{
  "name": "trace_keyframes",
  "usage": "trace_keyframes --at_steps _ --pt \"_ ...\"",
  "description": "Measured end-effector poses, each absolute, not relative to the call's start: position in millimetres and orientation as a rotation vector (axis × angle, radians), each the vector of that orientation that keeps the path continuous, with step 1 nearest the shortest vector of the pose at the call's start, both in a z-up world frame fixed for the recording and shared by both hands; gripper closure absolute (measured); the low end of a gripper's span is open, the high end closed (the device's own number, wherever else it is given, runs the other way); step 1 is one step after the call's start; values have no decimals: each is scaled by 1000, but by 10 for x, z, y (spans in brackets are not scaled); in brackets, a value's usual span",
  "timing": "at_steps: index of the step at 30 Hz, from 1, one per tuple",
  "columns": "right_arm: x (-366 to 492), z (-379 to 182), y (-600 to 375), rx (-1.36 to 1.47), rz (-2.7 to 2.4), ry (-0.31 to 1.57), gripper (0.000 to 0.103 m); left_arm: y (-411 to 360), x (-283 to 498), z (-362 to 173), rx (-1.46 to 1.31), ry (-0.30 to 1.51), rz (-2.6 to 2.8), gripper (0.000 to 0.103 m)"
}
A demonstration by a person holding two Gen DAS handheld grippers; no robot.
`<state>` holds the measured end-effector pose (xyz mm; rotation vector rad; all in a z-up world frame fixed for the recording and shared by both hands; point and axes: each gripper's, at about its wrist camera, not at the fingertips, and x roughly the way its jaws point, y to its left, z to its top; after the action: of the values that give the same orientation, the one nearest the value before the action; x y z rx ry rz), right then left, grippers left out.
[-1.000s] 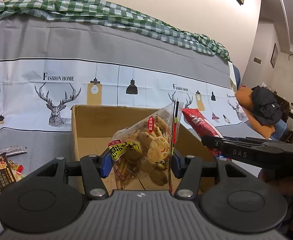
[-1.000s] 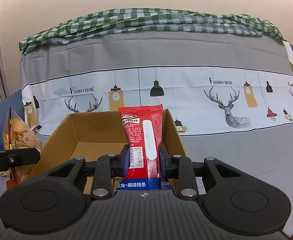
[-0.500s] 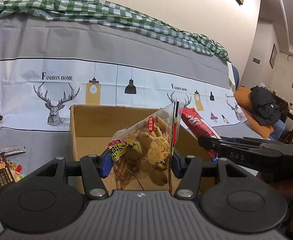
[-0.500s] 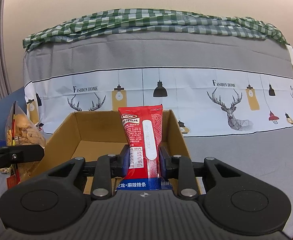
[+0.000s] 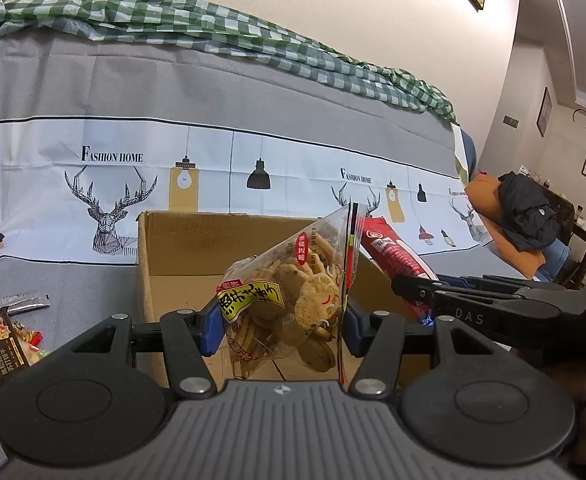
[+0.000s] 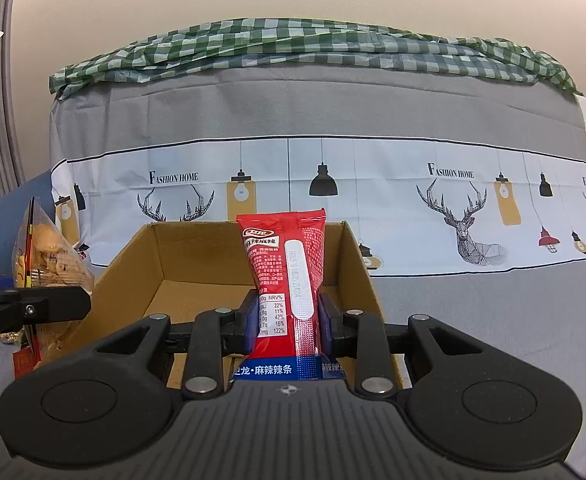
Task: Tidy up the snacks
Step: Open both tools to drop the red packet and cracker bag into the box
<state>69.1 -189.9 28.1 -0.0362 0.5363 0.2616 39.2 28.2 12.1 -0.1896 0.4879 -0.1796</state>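
Observation:
My left gripper is shut on a clear bag of biscuits, held above the near edge of an open cardboard box. My right gripper is shut on a red spicy-strip packet, held upright over the same box. The right gripper with the red packet shows at the right of the left wrist view. The left gripper with the biscuit bag shows at the left of the right wrist view. The box floor looks bare.
The box sits on a grey cloth-covered surface backed by a deer-print cover with a green checked cloth on top. Several loose snack packets lie left of the box. A black jacket on an orange cushion is far right.
Both grippers have drifted slightly toward the box, each still holding its packet. The box sits a little closer in both views.

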Motion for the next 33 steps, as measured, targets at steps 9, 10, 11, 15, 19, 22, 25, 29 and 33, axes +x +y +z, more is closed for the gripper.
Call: trace_keyframes --at_steps 9,10,11,15,19,22,25,29,33 --pt "748 268 -1910 -46 174 550 33 400 446 108 -241 514 -119 12" --pt "769 250 -1933 -45 151 561 33 441 445 110 -251 512 -92 12" --pt "798 219 -1958 -54 116 580 33 480 448 112 -254 512 -57 12" --pt "938 47 -2074 -81 -10 694 33 623 539 31 -253 595 97 12" --pt "1019 -63 -2163 -53 -77 781 35 693 609 -69 -292 678 99 15" --pt "1045 -134 -2182 -50 -97 822 51 650 659 -143 -288 730 43 26" --pt "1063 -189 -2203 -26 -102 849 66 583 682 -199 -277 757 -3 34" --pt "1054 -187 -2144 -57 -101 831 82 476 654 -219 -267 758 -43 34" --pt "1055 -134 -2151 -92 -138 793 85 368 648 -227 -231 752 -59 34"
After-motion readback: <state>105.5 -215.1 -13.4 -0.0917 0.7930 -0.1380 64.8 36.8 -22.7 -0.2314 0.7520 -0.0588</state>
